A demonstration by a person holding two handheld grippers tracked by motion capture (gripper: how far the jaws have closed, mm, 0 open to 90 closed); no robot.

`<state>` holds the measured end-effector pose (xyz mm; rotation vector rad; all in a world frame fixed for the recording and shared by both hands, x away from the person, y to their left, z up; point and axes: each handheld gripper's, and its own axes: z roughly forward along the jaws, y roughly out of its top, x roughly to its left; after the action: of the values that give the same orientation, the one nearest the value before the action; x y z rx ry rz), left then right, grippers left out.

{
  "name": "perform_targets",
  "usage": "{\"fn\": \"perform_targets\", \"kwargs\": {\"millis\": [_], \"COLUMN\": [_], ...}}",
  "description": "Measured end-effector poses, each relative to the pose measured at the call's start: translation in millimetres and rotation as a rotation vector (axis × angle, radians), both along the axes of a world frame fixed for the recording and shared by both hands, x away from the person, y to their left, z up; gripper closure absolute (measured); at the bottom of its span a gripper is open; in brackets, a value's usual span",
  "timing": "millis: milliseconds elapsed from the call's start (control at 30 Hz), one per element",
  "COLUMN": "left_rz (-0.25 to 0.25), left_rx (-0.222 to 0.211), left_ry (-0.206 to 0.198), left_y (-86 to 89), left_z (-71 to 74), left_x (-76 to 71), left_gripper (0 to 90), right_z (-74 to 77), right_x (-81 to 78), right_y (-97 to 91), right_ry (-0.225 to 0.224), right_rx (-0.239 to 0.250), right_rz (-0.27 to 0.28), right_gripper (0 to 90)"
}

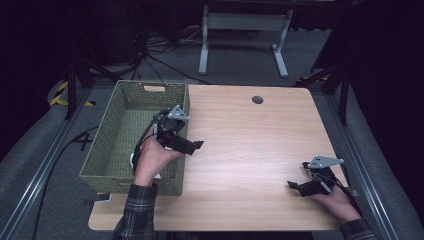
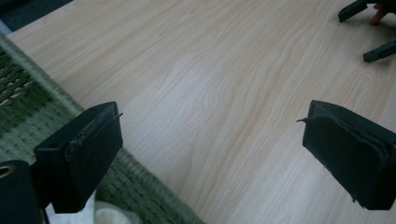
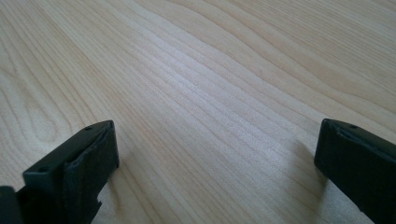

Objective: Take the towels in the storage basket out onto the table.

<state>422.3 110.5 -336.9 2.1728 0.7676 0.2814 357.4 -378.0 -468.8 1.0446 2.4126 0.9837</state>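
My left gripper [image 1: 196,147] hangs over the right rim of a green woven basket [image 1: 120,130], its jaws pointing right over the wooden table [image 1: 250,135]. In the left gripper view the left gripper [image 2: 212,121] is open with only bare wood between its pads. My right gripper [image 1: 296,174] rests low near the table's front right corner. It is open too, and in its own view the right gripper [image 3: 217,130] has nothing between its jaws. A white thing [image 2: 105,215] lies in the basket below my left hand, mostly hidden.
The basket takes up the table's left side, and its rim [image 2: 140,177] runs just under my left jaw. A round cable hole [image 1: 257,99] sits near the table's far edge. My right gripper's jaws [image 2: 369,30] appear far off in the left gripper view.
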Motion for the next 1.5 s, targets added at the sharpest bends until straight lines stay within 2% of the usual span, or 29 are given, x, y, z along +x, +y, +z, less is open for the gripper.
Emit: {"fn": "perform_targets", "kwargs": {"millis": [333,367,533,567,667,700,867,1033,1100,1200,1233,1333,1500], "left_rz": [0.065,0.067,0.099,0.102,0.124,0.129,0.170,0.174,0.186,0.193,0.183,0.212,0.214], "left_rx": [-0.008,0.006,-0.011,0.001,0.000,0.003,0.043,0.049,0.049,0.076,0.086,0.096,0.114], "left_ry": [-0.003,-0.001,0.001,-0.003,0.001,-0.009,0.013,0.012,0.027,0.033,0.018,0.047,0.057], "left_y": [28.9,32.2,42.5,45.2,53.2,55.5,69.3,75.2,77.7,81.2,83.2,86.8,91.0], "left_z": [-1.4,-0.6,-3.1,-3.1,-4.8,-5.5,-13.3,-17.9,-21.1,-25.3,-27.2,-35.2,-46.4], "left_x": [1.3,1.8,1.6,1.7,1.8,2.5,5.4,8.5,9.5,12.1,14.2,16.5,22.4], "left_gripper": [7.1,7.5,8.1,8.1,8.2,8.4,8.5,8.5,8.5,8.5,8.5,8.5,8.6], "right_z": [0.0,0.0,0.0,0.0,0.0,0.0,0.0,0.0,0.0,0.0,0.0,0.0,0.0], "right_x": [0.0,0.0,0.0,0.0,0.0,0.0,0.0,0.0,0.0,0.0,0.0,0.0,0.0], "right_y": [0.0,0.0,0.0,0.0,0.0,0.0,0.0,0.0,0.0,-0.1,0.0,0.0,0.0], "right_ry": [0.000,0.000,0.000,0.000,0.000,0.000,0.000,0.000,0.000,0.000,0.000,0.000,0.000], "right_rx": [0.000,0.000,0.000,0.000,0.000,0.000,0.000,0.000,0.000,-0.001,0.000,0.000,0.000], "right_rz": [0.000,0.000,0.000,0.000,0.000,0.000,0.000,0.000,0.000,0.000,0.000,0.000,0.000], "right_gripper": [0.0,0.0,0.0,0.0,0.0,0.0,0.0,0.0,0.0,0.0,0.0,0.0,0.0]}}
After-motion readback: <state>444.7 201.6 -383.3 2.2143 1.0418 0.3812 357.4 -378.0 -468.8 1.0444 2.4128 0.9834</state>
